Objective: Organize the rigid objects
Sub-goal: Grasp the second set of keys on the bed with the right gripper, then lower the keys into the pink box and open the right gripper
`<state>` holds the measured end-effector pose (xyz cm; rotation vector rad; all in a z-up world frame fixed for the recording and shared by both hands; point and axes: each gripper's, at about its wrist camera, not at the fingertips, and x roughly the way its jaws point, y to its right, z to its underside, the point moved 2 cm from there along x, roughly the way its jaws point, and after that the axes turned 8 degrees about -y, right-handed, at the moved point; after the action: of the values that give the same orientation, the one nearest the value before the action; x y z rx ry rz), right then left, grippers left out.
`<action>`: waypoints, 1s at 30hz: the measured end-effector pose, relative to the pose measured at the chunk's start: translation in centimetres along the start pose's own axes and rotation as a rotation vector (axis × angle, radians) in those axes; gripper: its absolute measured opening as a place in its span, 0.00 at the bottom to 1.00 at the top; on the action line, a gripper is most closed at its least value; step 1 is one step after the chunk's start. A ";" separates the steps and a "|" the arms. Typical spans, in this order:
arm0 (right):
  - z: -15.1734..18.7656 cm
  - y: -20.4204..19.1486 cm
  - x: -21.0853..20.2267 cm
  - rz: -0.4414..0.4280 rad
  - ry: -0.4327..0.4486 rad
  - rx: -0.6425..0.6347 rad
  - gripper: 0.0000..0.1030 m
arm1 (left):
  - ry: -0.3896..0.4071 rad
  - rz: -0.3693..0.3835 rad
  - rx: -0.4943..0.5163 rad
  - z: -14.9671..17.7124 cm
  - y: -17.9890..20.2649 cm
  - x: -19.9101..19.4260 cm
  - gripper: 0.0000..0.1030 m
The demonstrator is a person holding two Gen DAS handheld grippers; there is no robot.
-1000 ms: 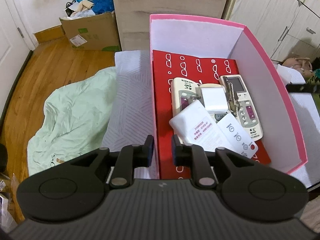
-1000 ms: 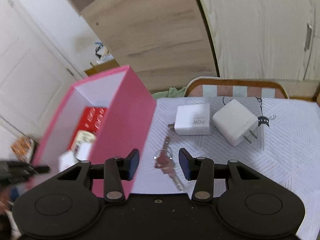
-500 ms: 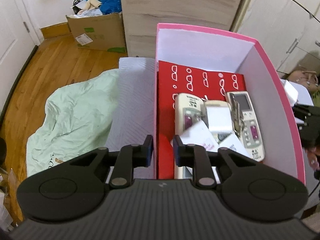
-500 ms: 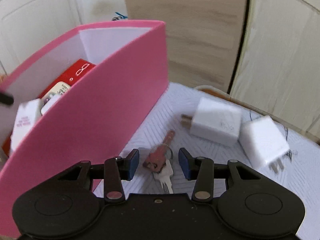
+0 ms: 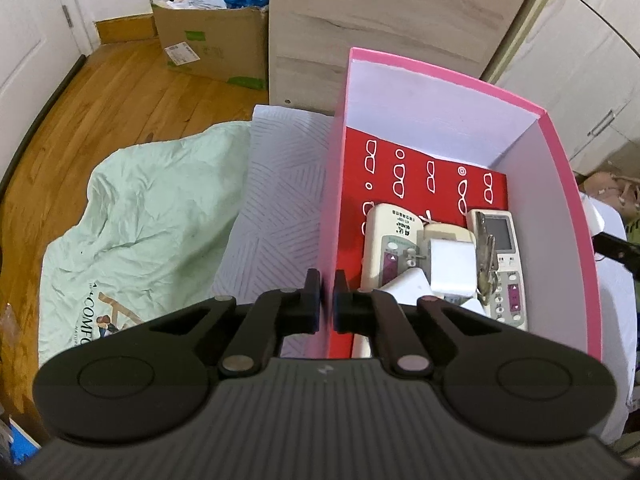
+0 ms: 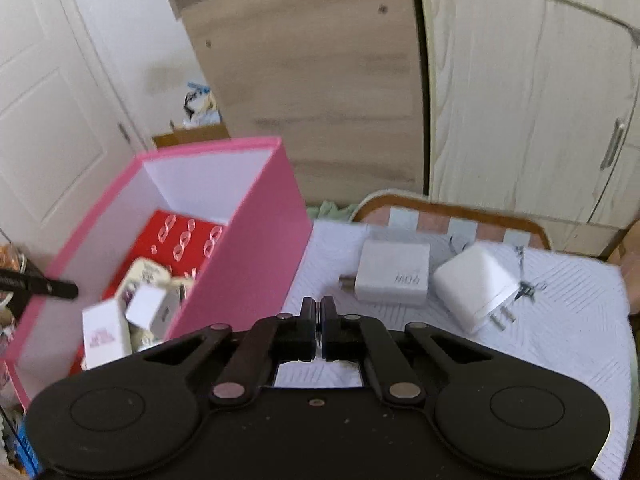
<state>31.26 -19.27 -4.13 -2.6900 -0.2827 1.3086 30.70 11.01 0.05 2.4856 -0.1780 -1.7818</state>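
A pink box (image 5: 576, 208) with a red lining holds two remote controls (image 5: 390, 248), a white charger (image 5: 450, 268), keys (image 5: 486, 264) and white cards. My left gripper (image 5: 327, 304) is shut on the box's left wall (image 5: 334, 208). The box also shows in the right wrist view (image 6: 248, 248). My right gripper (image 6: 319, 322) is shut on a key ring, of which only a sliver shows between the pads. Two white chargers (image 6: 394, 276) (image 6: 476, 292) lie on the white quilted mat (image 6: 560, 320) just beyond it.
A pale green sheet (image 5: 140, 216) lies left of the box. A cardboard box (image 5: 212, 44) stands on the wooden floor at the back. Wooden wardrobes (image 6: 520, 100) rise behind the mat. The left gripper's fingertip (image 6: 48, 286) shows by the box's left side.
My left gripper closed on the box's left wall. My right gripper closed on the keys that lay between its fingers and lifted; the keys are now hidden in the jaws.
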 end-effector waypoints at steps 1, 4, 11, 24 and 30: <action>-0.2 -0.1 -0.5 -0.012 0.015 0.010 0.04 | 0.004 -0.001 -0.005 0.1 0.0 0.0 0.05; -0.6 -0.9 -2.1 -0.041 0.061 0.012 0.04 | 0.010 -0.005 0.006 0.1 0.1 0.0 0.05; -1.2 -4.3 -6.4 -0.116 0.201 -0.037 0.04 | 0.017 0.015 -0.010 0.4 -0.3 -0.1 0.05; -1.0 -12.4 -2.0 -0.412 0.005 -0.099 0.04 | 0.029 0.018 -0.018 0.4 -0.3 -0.1 0.05; -0.4 -14.6 2.7 -0.553 -0.162 -0.009 0.04 | 0.028 0.021 -0.024 0.4 -0.3 -0.1 0.05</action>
<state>31.59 -4.47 -2.99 -2.2596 -0.9674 1.3306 30.28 11.37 -0.05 2.4813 -0.1793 -1.7305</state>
